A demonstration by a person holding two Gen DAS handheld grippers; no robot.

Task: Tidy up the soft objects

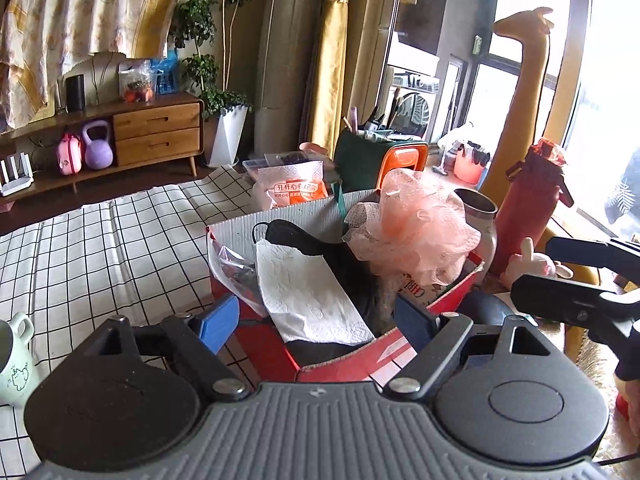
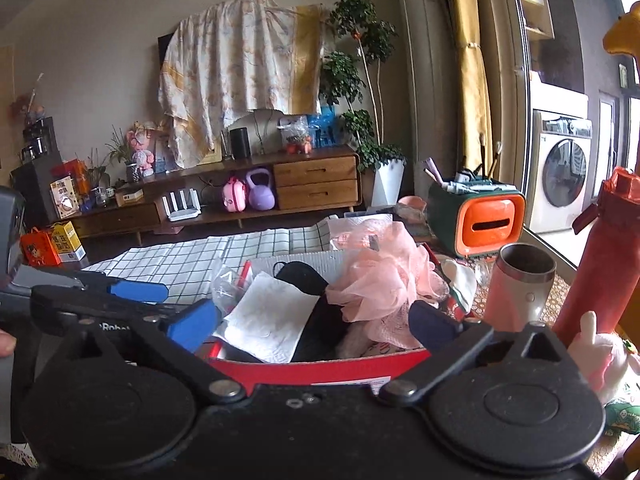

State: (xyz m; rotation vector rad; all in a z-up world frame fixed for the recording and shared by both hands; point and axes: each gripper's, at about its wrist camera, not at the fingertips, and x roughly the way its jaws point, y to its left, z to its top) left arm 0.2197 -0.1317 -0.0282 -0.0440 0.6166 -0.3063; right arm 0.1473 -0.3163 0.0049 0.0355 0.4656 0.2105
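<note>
A red cardboard box (image 1: pixel 340 364) (image 2: pixel 320 366) stands on the checked tablecloth. In it lie a pink mesh bath sponge (image 1: pixel 416 228) (image 2: pixel 380 280), a white paper towel (image 1: pixel 308 296) (image 2: pixel 268 324), a black face mask (image 1: pixel 296 236) (image 2: pixel 300 276) and a clear plastic bag (image 1: pixel 232 268). My left gripper (image 1: pixel 316 320) is open and empty, its fingers on either side of the box's near end. My right gripper (image 2: pixel 312 320) is open and empty just before the box; its body shows at the right edge of the left wrist view.
A pink plush rabbit (image 1: pixel 528 264) (image 2: pixel 600 356), a red bottle (image 1: pixel 532 200) (image 2: pixel 600 264) and a steel cup (image 2: pixel 520 284) stand right of the box. A green mug (image 1: pixel 16 360) sits at the left. An orange tissue holder (image 2: pixel 488 220) stands behind.
</note>
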